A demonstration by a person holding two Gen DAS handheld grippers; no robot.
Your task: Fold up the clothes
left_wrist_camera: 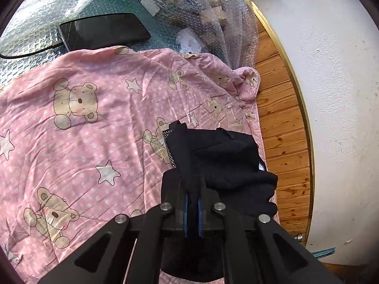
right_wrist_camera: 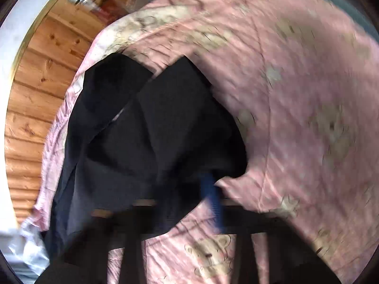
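One dark garment (left_wrist_camera: 220, 158) lies bunched near the edge of one pink sheet (left_wrist_camera: 83, 142) printed with bears and stars. The sheet is spread over a surface that may be a bed or a worktop; the pictures do not settle which. One black phone (left_wrist_camera: 104, 30) lies face up beyond the sheet's far edge, on bubble wrap (left_wrist_camera: 59, 2), with one cable running from its left end. A wood-plank floor (left_wrist_camera: 281, 127) and a white wall (left_wrist_camera: 331, 71) lie to the right of the sheet.

Two tools are in play. The left tool (left_wrist_camera: 193, 203) points forward and slightly down over the sheet, its two blue-padded fingers (left_wrist_camera: 186, 210) drawn close together with a fold of the garment pinched between them; the cloth rises from the pads to a mesh-lined corner.

The right wrist view is heavily blurred. There the garment (right_wrist_camera: 154, 127) spreads in several overlapping dark flaps over the sheet (right_wrist_camera: 296, 94), near its edge by the floor (right_wrist_camera: 33, 94). Of the right tool (right_wrist_camera: 208, 203) only one blue finger (right_wrist_camera: 213, 203) shows clearly, standing at the garment's lower hem where it meets the sheet; the other is hidden under cloth, so I cannot tell whether this tool grips or stands apart.
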